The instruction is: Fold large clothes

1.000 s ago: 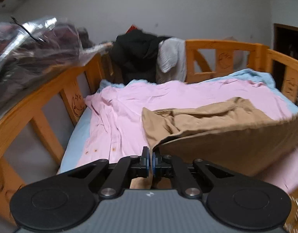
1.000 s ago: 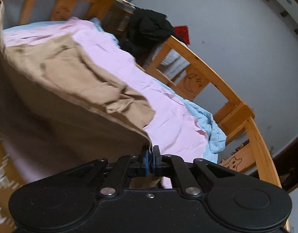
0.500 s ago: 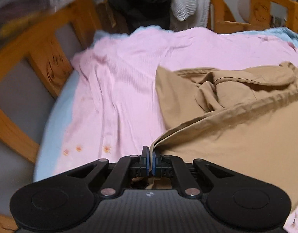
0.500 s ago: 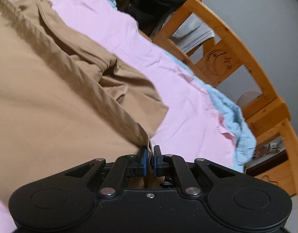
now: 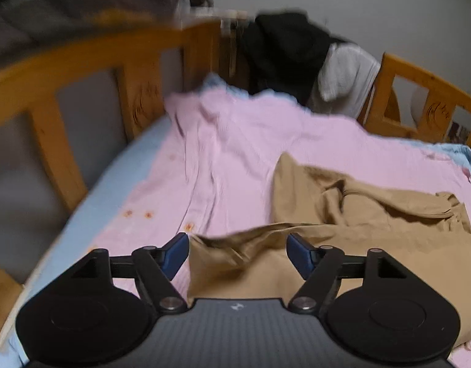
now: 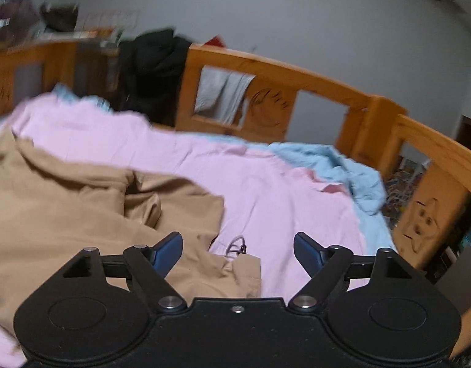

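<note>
Step in hand: with both grippers spread wide and holding nothing, a fold of the tan cotton garment (image 5: 342, 263) looks just laid down, so this reads as the pause between folds
Left gripper (image 5: 238, 250): blue-padded fingers wide apart, empty, hovering over the garment's near left edge
Right gripper (image 6: 238, 253): fingers equally wide, empty, above the near right corner, beside a small grey drawcord (image 6: 235, 243)
Garment position: lying rumpled on the pink bedsheet (image 5: 235, 153) inside the orange wooden bed frame (image 6: 266, 70), doubled over itself
Long axis: by my reading it runs left to right across the bed, crosswise to both grippers; which end is collar or hem I cannot tell
Next move: probably re-pinching two edges or corners and carrying them across, after smoothing the bunched middle; the creases there may get trapped
</note>
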Available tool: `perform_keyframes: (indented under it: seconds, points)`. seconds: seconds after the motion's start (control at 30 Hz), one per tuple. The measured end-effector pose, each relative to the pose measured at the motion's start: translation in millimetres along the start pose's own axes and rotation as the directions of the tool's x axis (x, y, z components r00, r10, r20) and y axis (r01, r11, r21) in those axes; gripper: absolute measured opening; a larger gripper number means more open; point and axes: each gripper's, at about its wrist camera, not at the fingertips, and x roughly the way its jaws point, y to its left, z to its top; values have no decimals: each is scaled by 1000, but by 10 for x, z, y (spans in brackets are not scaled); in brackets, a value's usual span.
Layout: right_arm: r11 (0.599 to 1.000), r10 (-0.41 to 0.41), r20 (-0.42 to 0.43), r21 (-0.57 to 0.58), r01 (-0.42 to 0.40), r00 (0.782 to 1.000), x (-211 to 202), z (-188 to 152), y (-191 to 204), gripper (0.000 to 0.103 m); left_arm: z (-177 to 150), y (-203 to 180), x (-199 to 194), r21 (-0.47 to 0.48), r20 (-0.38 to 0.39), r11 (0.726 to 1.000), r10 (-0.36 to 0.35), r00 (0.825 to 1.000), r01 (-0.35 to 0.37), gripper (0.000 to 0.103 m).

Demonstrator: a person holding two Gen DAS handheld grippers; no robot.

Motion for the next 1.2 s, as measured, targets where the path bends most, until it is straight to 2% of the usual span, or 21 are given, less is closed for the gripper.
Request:
perform_keyframes:
  seconds: [0.1, 0.2, 0.23, 0.37, 0.5, 0.7, 0.8, 0.97, 1.07, 1.13, 1.2]
  points:
    - [999, 53, 22, -2, -53, 998, -63, -49, 235, 87, -126, -343, -88, 76, 61, 995, -66, 996, 61, 76]
    - [990, 136, 24, -30, -135, 990, -4, -43, 638, 87, -251, -726, -14, 152, 17, 972, -182, 983, 178, 76]
    - [986, 165, 33, -43, -163, 986, 14, -33, 801, 87, -302, -844, 25, 180, -5, 964, -197, 980, 195, 76]
    - [976, 213, 30, -62, -211, 977, 174, -6, 1270, 90, -477, -1067, 264, 256, -40, 953, -157, 987, 162, 75]
    - [966, 176, -13, -188, -176, 984, 427, -148, 1585, 90, -560, -956, 500, 231, -66, 959, -152, 986, 163, 73]
    - [970, 165, -33, -176, -169, 986, 546, -262, 1613, 91, -582, -892, 560, 240, -62, 956, -156, 986, 166, 73]
    - [971, 181, -41, -152, -185, 983, 468, -202, 1515, 90, -568, -850, 372, 197, -43, 967, -155, 987, 161, 74]
    - [969, 204, 4, -141, -202, 979, -8, -235, 1319, 93, -684, -682, -106, 117, 12, 975, -190, 982, 187, 84]
    - [968, 201, -8, -153, -200, 980, -164, -363, 1279, 95, -829, -612, -296, 52, 9, 984, -173, 985, 172, 85]
    - [971, 176, -41, -160, -181, 983, -147, -510, 1300, 95, -908, -578, -337, 18, 2, 988, -155, 988, 155, 86]
    - [975, 170, -33, -143, -173, 985, -116, -640, 1316, 97, -970, -555, -354, -6, -2, 990, -138, 990, 138, 86]
